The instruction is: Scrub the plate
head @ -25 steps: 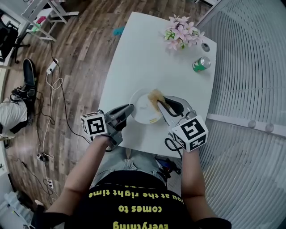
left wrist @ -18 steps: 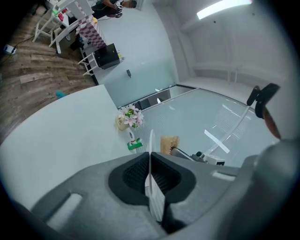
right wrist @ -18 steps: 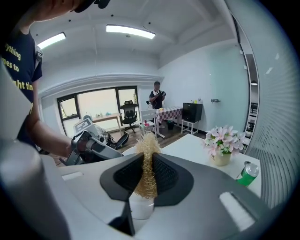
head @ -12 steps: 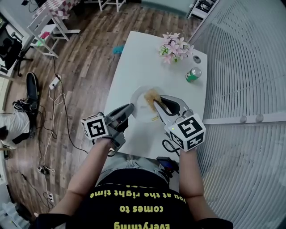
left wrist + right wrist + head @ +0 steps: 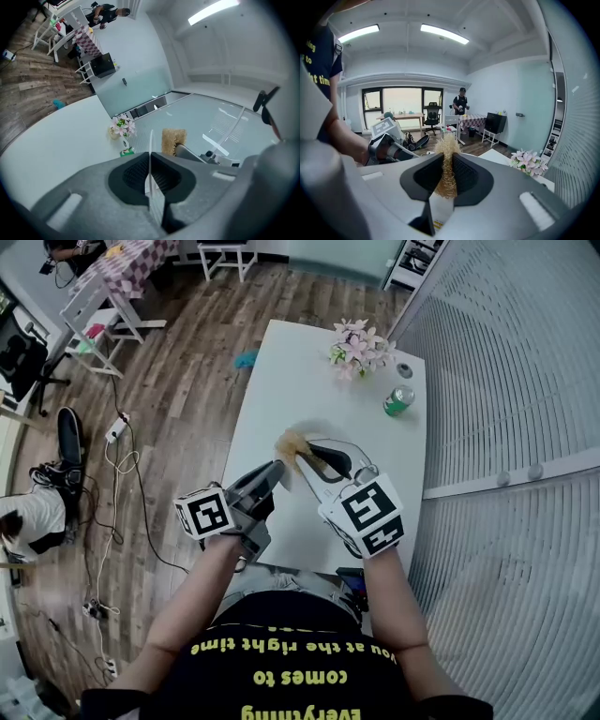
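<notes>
My left gripper (image 5: 272, 476) is shut on the rim of the white plate (image 5: 150, 150), which shows edge-on as a thin upright line between its pads, held up off the white table (image 5: 281, 381). The right gripper (image 5: 309, 451) is shut on a tan fibrous scrubber (image 5: 292, 442), whose tuft sticks out past the jaws (image 5: 448, 159). In the left gripper view the scrubber (image 5: 173, 140) hangs just right of the plate's edge. From the right gripper view the left gripper (image 5: 389, 143) shows to the left, beside the scrubber.
A vase of pink flowers (image 5: 361, 345), a green can (image 5: 398, 399) and a small round lid (image 5: 404, 370) stand at the table's far end. A ribbed wall (image 5: 506, 381) runs along the right. Cables (image 5: 112, 474), chairs and a checked table lie on the wooden floor at left.
Both grippers have risen from the table. The plate, flat on the table before, now hangs lifted in the left gripper; the scrubber has come up with the right gripper.
</notes>
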### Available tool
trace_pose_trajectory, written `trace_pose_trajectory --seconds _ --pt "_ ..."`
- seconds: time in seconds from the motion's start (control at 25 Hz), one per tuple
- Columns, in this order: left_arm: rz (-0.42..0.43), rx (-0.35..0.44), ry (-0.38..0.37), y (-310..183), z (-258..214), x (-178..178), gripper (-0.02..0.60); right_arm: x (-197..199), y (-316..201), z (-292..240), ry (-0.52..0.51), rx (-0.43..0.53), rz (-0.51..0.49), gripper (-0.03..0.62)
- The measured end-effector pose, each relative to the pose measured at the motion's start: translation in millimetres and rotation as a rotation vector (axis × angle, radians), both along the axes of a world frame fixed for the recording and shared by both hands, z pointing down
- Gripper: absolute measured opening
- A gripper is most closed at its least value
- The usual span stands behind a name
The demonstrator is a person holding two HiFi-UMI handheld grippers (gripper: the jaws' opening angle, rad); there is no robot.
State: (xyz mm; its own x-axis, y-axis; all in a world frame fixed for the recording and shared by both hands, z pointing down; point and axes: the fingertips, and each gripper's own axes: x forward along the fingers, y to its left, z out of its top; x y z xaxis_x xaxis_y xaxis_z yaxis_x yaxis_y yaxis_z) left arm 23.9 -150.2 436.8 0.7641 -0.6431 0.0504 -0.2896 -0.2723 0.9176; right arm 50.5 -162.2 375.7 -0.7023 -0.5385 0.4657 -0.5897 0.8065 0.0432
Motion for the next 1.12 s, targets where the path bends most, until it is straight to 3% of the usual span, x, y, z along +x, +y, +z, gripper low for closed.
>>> trace_pose_trajectory --seconds 0.16,0.36,0.48,0.64,1.12 --pt "-0.015 -0.032 0.013 4.7 1.8 -1.3 0.014 -15.1 8.8 1.3 0.029 0.014 -0.031 0.06" --pt "0.012 0.05 -0.007 3.5 -11.8 -3.0 0.014 -15.9 7.1 0.4 0.031 0.013 -0.021 0.06" --pt "0.005 0.041 -0.009 3.6 -11.6 -2.9 0.014 -14.7 3.7 -0.1 0.029 0.015 -0.014 0.06" --pt "0.017 0.091 -0.005 1.9 -20.5 -0.6 0.014 -15.3 3.0 -0.4 0.036 0.017 -0.013 0.061" --pt "0.005 0.094 -0.001 -2.3 -22.2 -14.9 0.014 -17.9 -0.6 -3.8 0.019 0.012 0.007 0.061"
